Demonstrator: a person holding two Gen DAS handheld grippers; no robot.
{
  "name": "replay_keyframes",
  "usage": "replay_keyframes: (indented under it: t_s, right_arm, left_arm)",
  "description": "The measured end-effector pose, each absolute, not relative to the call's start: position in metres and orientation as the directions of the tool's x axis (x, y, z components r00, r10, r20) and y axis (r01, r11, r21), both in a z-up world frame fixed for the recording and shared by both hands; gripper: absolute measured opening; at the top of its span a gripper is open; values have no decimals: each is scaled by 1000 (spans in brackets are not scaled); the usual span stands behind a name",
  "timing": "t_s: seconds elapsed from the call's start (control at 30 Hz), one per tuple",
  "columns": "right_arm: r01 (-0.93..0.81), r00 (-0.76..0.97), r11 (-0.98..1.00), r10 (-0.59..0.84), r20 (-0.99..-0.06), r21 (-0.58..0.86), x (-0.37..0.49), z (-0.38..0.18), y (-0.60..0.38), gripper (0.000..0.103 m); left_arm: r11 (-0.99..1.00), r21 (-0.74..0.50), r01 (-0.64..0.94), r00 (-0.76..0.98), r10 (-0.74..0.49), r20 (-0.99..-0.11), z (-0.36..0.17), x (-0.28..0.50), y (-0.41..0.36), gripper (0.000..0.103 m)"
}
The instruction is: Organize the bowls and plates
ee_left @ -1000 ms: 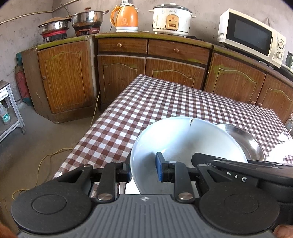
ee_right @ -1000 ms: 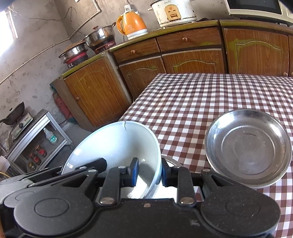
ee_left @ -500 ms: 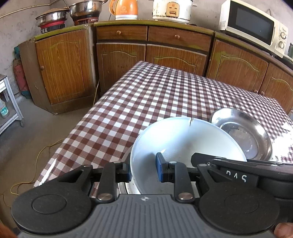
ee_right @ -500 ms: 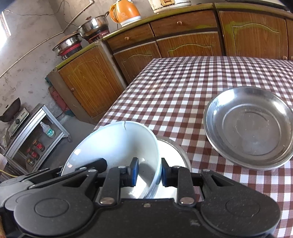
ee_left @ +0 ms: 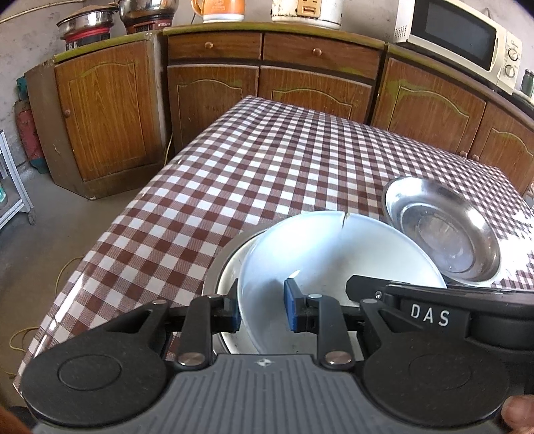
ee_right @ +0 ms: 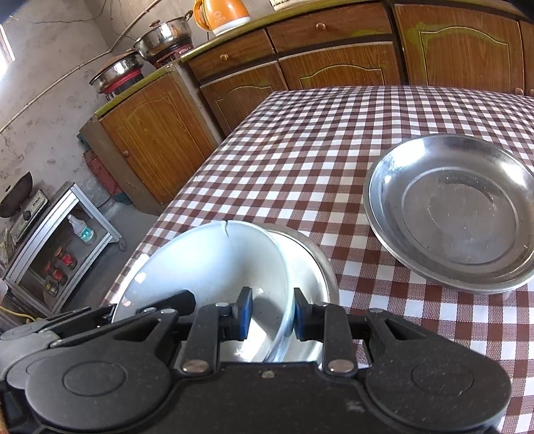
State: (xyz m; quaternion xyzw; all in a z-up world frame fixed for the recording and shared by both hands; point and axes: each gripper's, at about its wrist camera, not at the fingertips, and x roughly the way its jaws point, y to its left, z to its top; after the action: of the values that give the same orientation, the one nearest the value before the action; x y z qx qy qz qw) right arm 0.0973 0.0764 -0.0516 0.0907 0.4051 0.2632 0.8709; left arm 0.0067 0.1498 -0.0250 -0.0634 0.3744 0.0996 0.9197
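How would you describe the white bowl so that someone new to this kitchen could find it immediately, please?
Start at the checked table in front of the wooden cabinets. At its near edge, the white bowl hangs tilted over a steel bowl, gripped on opposite sides by both claws. Unlike the steel plate beside it, it is white, with a crack at its far rim.

I am in a home kitchen: wooden cabinets (ee_left: 213, 96) run along a rough plastered wall, carrying a microwave (ee_left: 457, 36), an orange kettle (ee_right: 223, 15) and steel pots (ee_right: 163, 36) on burners. A checked cloth covers the tabletop (ee_left: 267, 173) before me.
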Motion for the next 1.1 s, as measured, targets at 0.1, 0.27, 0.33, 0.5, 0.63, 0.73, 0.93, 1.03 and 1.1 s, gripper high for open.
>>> replay_keyframes:
  t_s: [0.1,0.27,0.33,0.5,0.63,0.73,0.93,1.03,1.1]
  right_arm:
    - [-391,524,843,534,-664,369,98,-56,77,32]
    - [-394,525,842,536,-661,370,100,-56,79,32]
    - [-401,522,841,536,-663,364,101,-56,80,32]
    - [-428,513,836,538,-669,344,100,-54,83,38]
    - [-421,508,837,537,-674,350,101,-52,78,43]
    - [-413,498,829,552,-669,377,101,-49,73,43]
    - [-447,527,835,535,-660,320,91,-37,70,50]
    - [-460,570,845,517,-638,273,85,-27,64,54]
    - [-436,597,863,490,-635,255,84,-25,58,54]
  left_arm:
    - [970,-45,-238,697,138,-704,-27,6,152,26]
    - [970,-48,-236,700,136,-701,-28,7,152,26]
    - [970,-53,-237,702,133,-699,-29,7,153,26]
    - [968,-61,-241,704,132,-698,-29,7,153,25]
    - [965,-79,-251,704,126,-699,-29,6,156,24]
    - [964,-85,-252,704,122,-699,-28,7,157,24]
    - [962,-83,-260,714,134,-687,-25,5,157,24]
    - [958,-100,-269,717,130,-684,-23,4,159,24]
    - [958,-97,-271,720,134,-681,-22,2,160,25]
